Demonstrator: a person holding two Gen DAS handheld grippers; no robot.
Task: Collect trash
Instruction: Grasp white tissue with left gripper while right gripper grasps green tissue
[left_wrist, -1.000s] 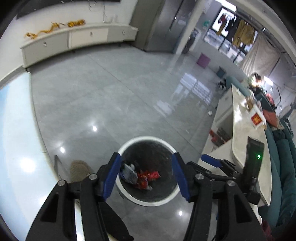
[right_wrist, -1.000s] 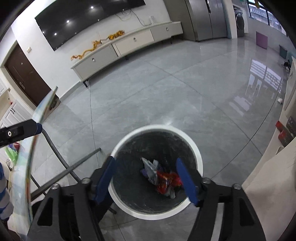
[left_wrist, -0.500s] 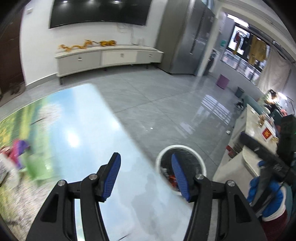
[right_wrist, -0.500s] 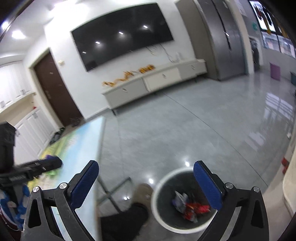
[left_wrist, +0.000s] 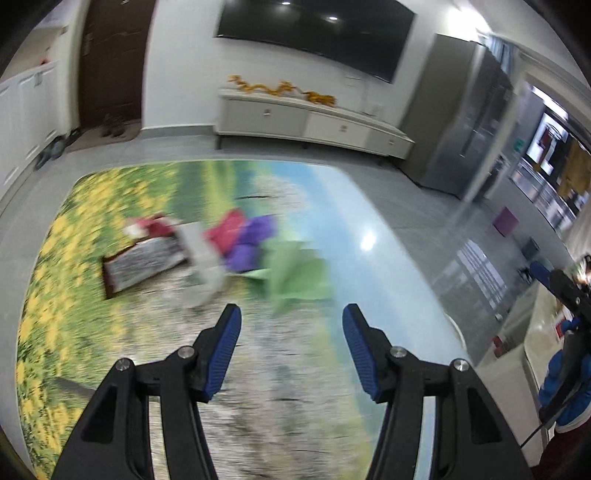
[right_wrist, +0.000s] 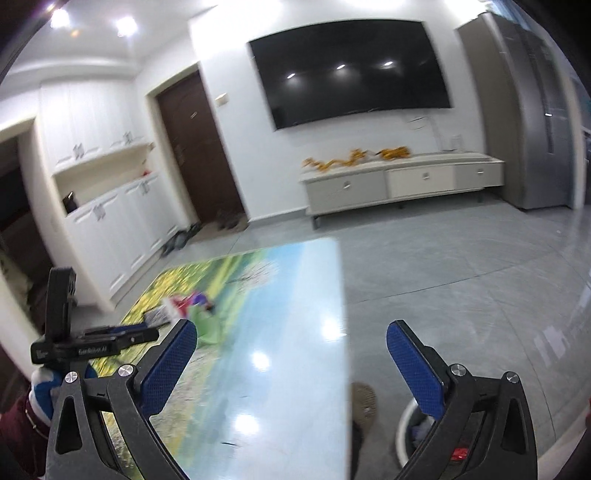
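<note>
- Trash (left_wrist: 225, 254) is seen heaped on the table (left_wrist: 369, 280) with the printed landscape top, well ahead of the left gripper (left_wrist: 291, 347); the heap is blurred, but a green crumpled sheet (left_wrist: 295, 277), purple and red wrappers, a pale strip and a flat dark-edged packet (left_wrist: 144, 264) can be made out.
- Left gripper is held wide apart with nothing between its jaws; the right gripper (right_wrist: 291, 365) is likewise spread wide and empty, and is poised over the table's near right edge.
- Step in hand is judged to be the reach toward the next piece of trash; no piece is yet gripped.
- Bin (right_wrist: 410, 435) is glimpsed on the floor below the right gripper, beside the table; some trash is already seen inside it.
- Next move is judged to call for a forward advance of the left gripper, a descent onto the green sheet as the nearest piece, and a closing of the jaws across a raised fold.
- Flat packet's long axis is seen running from near left to far right; the heap as a whole is stretched left to right across the table; which way any end points cannot be told through the blur.
</note>
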